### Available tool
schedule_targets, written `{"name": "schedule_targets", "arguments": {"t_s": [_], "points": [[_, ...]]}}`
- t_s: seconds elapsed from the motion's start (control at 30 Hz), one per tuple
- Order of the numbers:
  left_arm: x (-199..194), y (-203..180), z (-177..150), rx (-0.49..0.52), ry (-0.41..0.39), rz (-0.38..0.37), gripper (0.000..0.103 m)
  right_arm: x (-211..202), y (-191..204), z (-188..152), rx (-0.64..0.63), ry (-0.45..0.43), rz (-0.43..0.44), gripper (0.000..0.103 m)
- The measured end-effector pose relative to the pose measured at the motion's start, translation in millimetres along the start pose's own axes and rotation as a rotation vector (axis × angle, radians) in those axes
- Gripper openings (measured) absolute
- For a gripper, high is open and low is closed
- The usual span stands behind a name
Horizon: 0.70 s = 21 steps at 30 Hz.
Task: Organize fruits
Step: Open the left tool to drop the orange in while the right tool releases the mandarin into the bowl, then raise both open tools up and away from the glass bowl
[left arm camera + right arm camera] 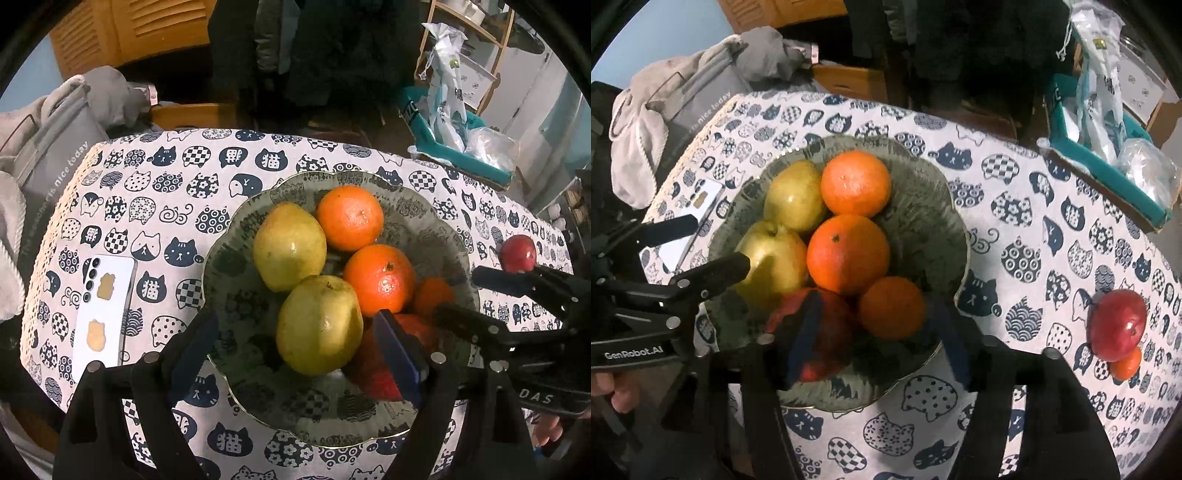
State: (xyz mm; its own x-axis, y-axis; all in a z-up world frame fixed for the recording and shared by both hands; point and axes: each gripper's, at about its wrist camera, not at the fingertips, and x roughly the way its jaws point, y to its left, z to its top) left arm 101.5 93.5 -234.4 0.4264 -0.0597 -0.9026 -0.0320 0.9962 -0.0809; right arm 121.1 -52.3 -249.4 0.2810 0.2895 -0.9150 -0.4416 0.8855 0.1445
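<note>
Your fruit sits mostly in the grey glass bowl (pixel 923 192) mid-table: two yellow-green pears (pixel 290 245) side by side on its left half, three oranges (pixel 847 253) down its right half, all touching, and a red apple (pixel 827 332) at the bowl's near edge, against the nearest orange and the near pear. Your right gripper (pixel 875 332) hangs over that near edge, jaws spread; the red apple is behind the left finger, no pad visibly pressing it. Your left gripper (pixel 295 350) hovers over the near pear, jaws spread wide on either side, not touching it. Outside the bowl, well apart on the right: a second red apple (pixel 1117 323) touching a small orange (pixel 1126 365) on the cat-print tablecloth (pixel 1015 229). A white phone (pixel 105 306) lies left of the bowl.
</note>
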Motion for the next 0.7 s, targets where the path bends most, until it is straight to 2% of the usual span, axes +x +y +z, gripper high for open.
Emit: {"name": "schedule_targets", "arguments": {"t_s": [0.13,0.47,0.7], "points": [[-8,0,1,-0.009,-0.013,-0.013,0.087,-12,-1,2,0.007,-0.030,-0.014,0.065],[-44,-13,9,0.005,-0.100,-0.031,0.087,-75,-10,11,0.036,-0.200,-0.083,0.065],[-75,-22,15,0.008,-0.173,-0.072,0.087,-118,-14,9,0.054,-0.303,-0.120,0.065]]}}
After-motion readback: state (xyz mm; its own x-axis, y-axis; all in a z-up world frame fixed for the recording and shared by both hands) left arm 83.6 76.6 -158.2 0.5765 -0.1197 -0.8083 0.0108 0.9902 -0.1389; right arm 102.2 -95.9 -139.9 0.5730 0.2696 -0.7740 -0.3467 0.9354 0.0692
